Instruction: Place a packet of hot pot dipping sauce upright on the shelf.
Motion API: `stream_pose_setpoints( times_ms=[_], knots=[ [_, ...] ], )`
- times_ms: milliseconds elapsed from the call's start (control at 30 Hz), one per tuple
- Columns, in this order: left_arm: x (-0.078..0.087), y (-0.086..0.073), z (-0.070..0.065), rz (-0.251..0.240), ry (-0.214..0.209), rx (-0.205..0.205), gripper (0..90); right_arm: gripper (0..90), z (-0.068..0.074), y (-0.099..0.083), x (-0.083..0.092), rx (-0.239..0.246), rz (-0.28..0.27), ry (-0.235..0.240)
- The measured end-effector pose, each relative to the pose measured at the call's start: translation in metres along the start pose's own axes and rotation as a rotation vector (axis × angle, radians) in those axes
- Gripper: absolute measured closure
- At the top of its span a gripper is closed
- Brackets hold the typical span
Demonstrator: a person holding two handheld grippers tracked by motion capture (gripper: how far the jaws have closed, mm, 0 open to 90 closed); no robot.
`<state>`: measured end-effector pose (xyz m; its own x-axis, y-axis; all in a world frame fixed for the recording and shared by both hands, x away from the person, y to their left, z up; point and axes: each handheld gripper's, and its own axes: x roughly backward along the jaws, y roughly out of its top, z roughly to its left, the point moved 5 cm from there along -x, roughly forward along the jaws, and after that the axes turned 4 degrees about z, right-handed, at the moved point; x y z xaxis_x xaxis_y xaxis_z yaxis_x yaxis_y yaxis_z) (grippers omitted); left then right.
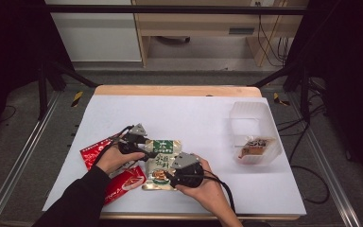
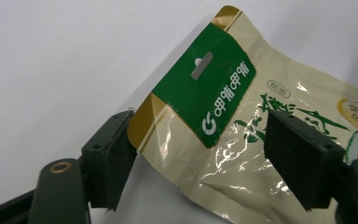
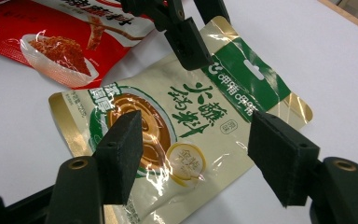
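I am bracketing the glossy beige-and-green sauce pouch [image 3: 182, 121] — left gripper [image 2: 200, 158] and right gripper [image 3: 196, 154] both released, unclenched; next, clamping its edge squarely.

Stuff you can't make out here:

- cream-green pouch [image 2: 242, 140]: lower end cut off by right and bottom edges in left gripper view; patch under right pad [image 2: 298, 158] covered, so pad-to-film contact unclear
- same pouch in right gripper view: bottom end hidden behind own near pads [image 3: 121, 154]
- red packet [image 3: 65, 42]: top and left cropped there; in high view half under left hand [image 1: 116, 158]
- clear bin [image 1: 255, 132] contents: brownish pack, probably snack, too small to read
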<state>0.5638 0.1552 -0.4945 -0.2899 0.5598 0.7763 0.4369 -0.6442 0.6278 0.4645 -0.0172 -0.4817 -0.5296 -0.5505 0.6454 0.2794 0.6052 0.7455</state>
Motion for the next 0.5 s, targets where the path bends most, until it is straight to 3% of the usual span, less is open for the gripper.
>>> stream_pose_setpoints(
  times_ms=[200,500],
  knots=[
    [0.011,0.001,-0.004,-0.014,0.004,-0.017,38.7,35.6,-0.003,-0.001,0.001,-0.005,0.001,-0.008],
    [0.022,-0.001,-0.013,0.008,0.008,-0.070,53.4,34.9,-0.005,-0.001,0.001,-0.011,0.006,-0.014]
  ],
)
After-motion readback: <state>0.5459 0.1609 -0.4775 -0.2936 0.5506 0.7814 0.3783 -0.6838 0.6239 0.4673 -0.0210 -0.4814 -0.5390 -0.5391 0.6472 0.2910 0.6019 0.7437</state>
